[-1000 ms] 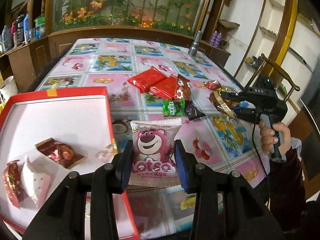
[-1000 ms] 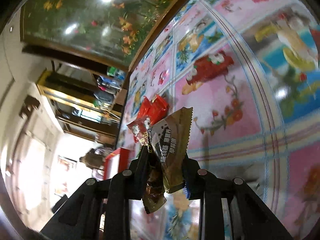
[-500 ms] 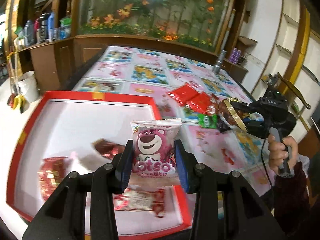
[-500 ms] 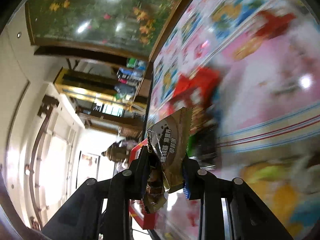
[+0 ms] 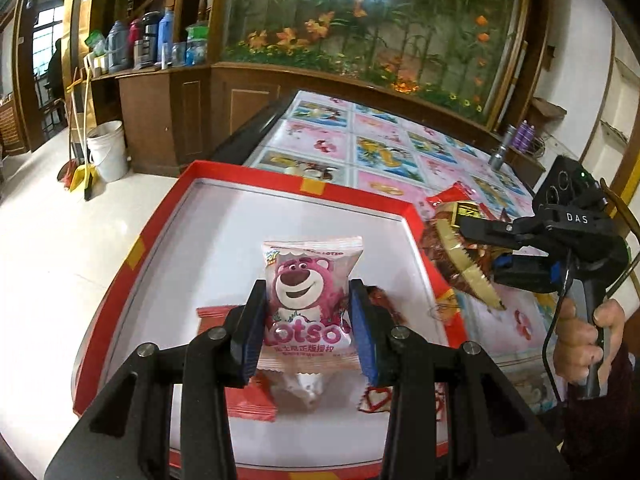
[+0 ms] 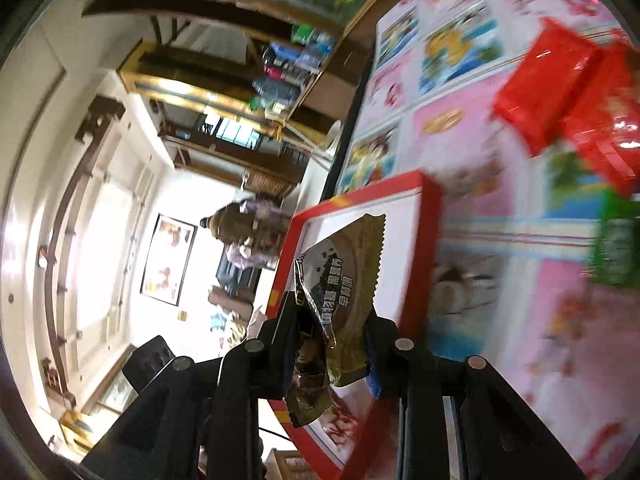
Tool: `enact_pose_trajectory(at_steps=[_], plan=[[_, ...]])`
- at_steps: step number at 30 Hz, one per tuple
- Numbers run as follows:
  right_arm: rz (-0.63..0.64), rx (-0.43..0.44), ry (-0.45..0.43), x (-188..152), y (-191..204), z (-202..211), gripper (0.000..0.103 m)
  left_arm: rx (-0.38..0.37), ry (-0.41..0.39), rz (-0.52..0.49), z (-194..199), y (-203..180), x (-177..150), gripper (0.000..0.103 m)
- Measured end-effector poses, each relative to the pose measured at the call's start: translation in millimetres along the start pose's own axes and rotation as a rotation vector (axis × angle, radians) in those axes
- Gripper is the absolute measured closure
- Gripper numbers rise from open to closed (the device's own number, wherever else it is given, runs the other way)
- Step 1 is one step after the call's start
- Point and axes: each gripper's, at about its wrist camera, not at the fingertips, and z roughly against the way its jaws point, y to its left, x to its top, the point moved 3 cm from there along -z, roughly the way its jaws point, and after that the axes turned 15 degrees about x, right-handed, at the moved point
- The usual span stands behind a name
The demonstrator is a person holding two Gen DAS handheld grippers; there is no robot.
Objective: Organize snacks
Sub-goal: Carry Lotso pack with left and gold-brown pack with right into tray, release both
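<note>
Your left gripper (image 5: 308, 330) is clamped on the pink bear snack packet (image 5: 310, 300), holding it upright above the white floor of the red-rimmed box (image 5: 132, 256), over the red packets (image 5: 248, 400) lying at its near end. Just right of the box rim, your right gripper (image 5: 486, 250) pinches a gold-brown wrapper (image 6: 340, 280) between closed jaws, its tip over the box edge. More red packets (image 6: 548, 80) lie far right on the table (image 5: 384, 152).

The shallow cardboard tray (image 5: 404, 210) has a red rim with yellow tape patches and a white floor. The glossy snack pouch (image 5: 310, 280) is white and pale pink, printed with a magenta bear face. The crinkled foil wrapper (image 6: 348, 276) is gold and dark brown. The plastic tablecloth (image 5: 384, 152) carries pink and blue cartoon squares.
</note>
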Motion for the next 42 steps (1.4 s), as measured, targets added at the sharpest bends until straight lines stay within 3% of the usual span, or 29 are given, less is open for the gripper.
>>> enact_pose_trajectory(at_steps=[9,16,22,26,28,34,42], plan=[[0.034,-0.012,0.105,-11.6,9.1,-62.5,0.076,0.008,0.017,0.007,-7.9,11.5,-5.1,0.066],[0.04,-0.041,0.111,-11.7,4.1,-86.1,0.073,0.011,0.029,0.018,-10.8,19.6,-7.0,0.065],[0.043,-0.049,0.085,-9.0,1.3,-82.0,0.069,0.026,0.036,0.048,-13.0,27.2,-6.6,0.063],[0.074,-0.016,0.051,-3.9,11.3,-74.0,0.062,0.026,0.045,0.082,-11.8,33.1,-6.3,0.044],[0.083,0.001,0.033,-1.1,15.7,-68.4,0.053,0.027,0.039,0.092,-9.2,34.6,-5.1,0.044],[0.096,-0.006,-0.012,6.9,16.8,-46.8,0.05,0.07,0.018,0.072,-2.5,32.0,-2.5,0.036],[0.101,-0.034,-0.138,22.0,7.6,18.3,0.047,0.146,-0.032,0.039,9.4,20.9,4.9,0.026]])
